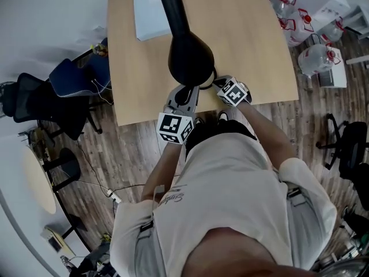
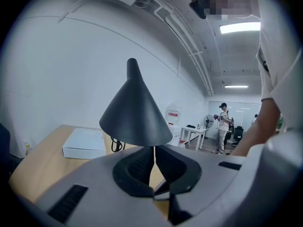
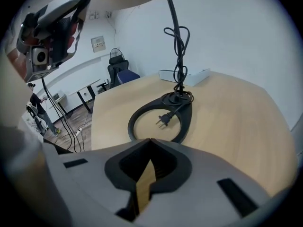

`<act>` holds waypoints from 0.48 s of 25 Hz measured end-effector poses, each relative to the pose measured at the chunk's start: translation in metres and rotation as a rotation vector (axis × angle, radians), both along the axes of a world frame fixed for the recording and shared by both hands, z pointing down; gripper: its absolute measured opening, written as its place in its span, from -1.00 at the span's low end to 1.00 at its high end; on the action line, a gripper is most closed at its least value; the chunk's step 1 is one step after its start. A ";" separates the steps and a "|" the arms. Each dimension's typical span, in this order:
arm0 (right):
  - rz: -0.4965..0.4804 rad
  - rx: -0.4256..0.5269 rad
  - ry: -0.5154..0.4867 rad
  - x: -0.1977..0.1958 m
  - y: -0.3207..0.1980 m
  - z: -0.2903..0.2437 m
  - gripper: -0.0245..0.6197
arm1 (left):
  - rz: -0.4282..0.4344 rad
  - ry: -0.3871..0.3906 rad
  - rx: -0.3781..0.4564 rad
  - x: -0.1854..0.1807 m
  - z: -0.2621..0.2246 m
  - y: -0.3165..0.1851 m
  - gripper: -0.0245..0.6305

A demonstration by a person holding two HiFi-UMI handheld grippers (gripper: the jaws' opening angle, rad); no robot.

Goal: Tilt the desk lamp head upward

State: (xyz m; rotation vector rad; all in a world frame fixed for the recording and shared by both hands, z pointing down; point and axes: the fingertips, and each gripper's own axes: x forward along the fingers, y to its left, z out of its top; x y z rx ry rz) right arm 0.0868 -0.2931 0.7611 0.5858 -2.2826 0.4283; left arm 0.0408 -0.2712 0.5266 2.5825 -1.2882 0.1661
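Pale wooden tabletop fills the room's middle. The left gripper has its fingers pressed together on nothing, just below the dark lamp head. The right gripper fingers leave only a slit, empty, near the ring-shaped lamp base.

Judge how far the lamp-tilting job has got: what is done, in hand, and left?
Done: nothing shows; the lamp head opens downward. In hand: the left gripper, jaws together and empty, sits just below its rim; the right gripper, also shut, faces the ring base. Left: the whole tilt, probably by nudging the head upward.
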 end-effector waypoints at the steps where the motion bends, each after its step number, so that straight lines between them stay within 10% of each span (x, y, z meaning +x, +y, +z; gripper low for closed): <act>1: 0.001 -0.009 0.001 0.000 0.000 0.005 -0.94 | -0.006 -0.001 -0.001 0.000 0.000 0.000 -0.86; 12: -0.012 -0.029 0.047 -0.006 -0.001 0.017 -0.94 | -0.037 0.004 0.011 -0.006 -0.001 -0.001 -0.86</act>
